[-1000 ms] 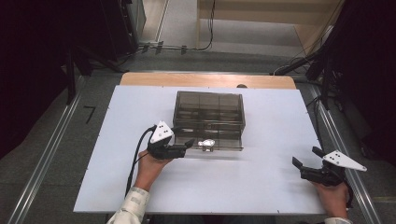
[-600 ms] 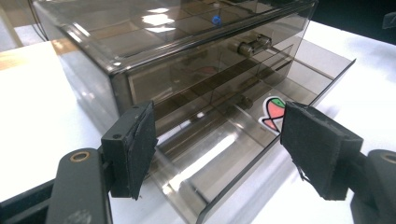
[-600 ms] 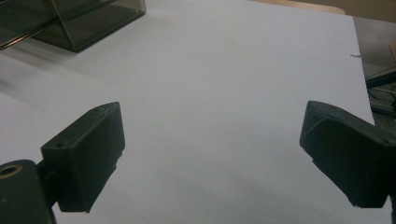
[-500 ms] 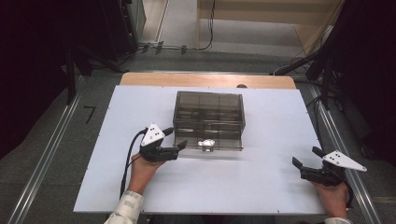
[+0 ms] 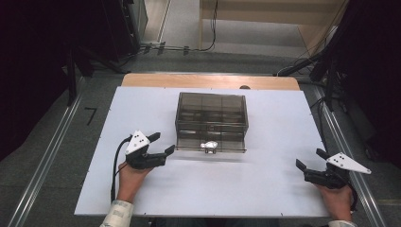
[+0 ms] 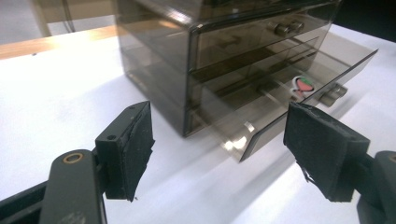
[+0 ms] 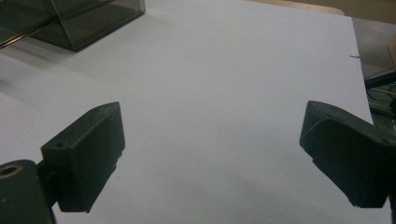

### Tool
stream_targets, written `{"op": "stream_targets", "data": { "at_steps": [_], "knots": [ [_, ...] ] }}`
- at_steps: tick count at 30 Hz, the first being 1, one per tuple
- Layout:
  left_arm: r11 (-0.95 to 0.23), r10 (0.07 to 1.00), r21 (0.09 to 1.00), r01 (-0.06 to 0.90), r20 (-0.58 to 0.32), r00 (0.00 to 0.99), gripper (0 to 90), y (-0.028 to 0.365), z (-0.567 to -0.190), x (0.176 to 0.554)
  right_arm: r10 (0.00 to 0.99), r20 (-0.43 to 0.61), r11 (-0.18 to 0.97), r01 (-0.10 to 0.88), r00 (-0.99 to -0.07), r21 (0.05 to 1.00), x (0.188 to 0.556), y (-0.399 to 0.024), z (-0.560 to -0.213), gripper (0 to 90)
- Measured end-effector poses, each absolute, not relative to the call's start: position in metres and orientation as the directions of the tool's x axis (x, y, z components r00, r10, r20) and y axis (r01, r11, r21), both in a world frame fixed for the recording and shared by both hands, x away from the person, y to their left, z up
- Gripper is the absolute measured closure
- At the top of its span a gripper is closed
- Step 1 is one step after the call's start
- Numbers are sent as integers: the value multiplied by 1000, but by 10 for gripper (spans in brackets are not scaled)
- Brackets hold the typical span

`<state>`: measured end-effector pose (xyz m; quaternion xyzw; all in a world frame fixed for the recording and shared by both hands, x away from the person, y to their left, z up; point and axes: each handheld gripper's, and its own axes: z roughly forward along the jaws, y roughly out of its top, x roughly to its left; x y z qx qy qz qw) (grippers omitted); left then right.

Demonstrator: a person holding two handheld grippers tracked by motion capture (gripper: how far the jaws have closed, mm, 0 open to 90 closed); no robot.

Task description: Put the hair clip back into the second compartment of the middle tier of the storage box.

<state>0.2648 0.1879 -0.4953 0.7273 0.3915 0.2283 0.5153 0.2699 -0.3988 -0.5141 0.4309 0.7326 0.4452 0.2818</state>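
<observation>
A smoked clear-plastic drawer cabinet [image 5: 211,120] sits mid-worktop [image 5: 265,189], its bottom drawer [image 6: 299,88] pulled out; likely light, rigid and slippery, best taken by the small knob [image 6: 334,92]; left gripper [image 5: 163,144], fingers [image 6: 128,149] just widening, and right gripper [image 5: 309,158] are both released, empty.

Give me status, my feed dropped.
Left gripper jaws open, empty, just been opening beside drawer unit. Bottom drawer out, small item inside. Right gripper open, empty. Nothing in the way.

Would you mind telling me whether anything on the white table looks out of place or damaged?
The bottom drawer of the smoky transparent plastic drawer cabinet stands pulled out, with a small strawberry-like item inside. The black pad on the open left gripper looks frayed at its edge.
</observation>
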Motion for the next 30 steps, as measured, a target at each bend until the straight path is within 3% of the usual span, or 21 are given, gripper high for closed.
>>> {"op": "stream_targets", "data": {
  "at_steps": [14, 30],
  "knots": [
    [-114, 856, 934, 338, -80, 511, 237, 237, -504, 245, 883, -28, 229, 380, -468, 896, 269, -399, -514, 53],
    [-88, 878, 939, 332, -84, 471, 224, 259, -514, 233, 883, -35, 234, 373, -468, 898, 269, -398, -514, 53]
  ]
}}
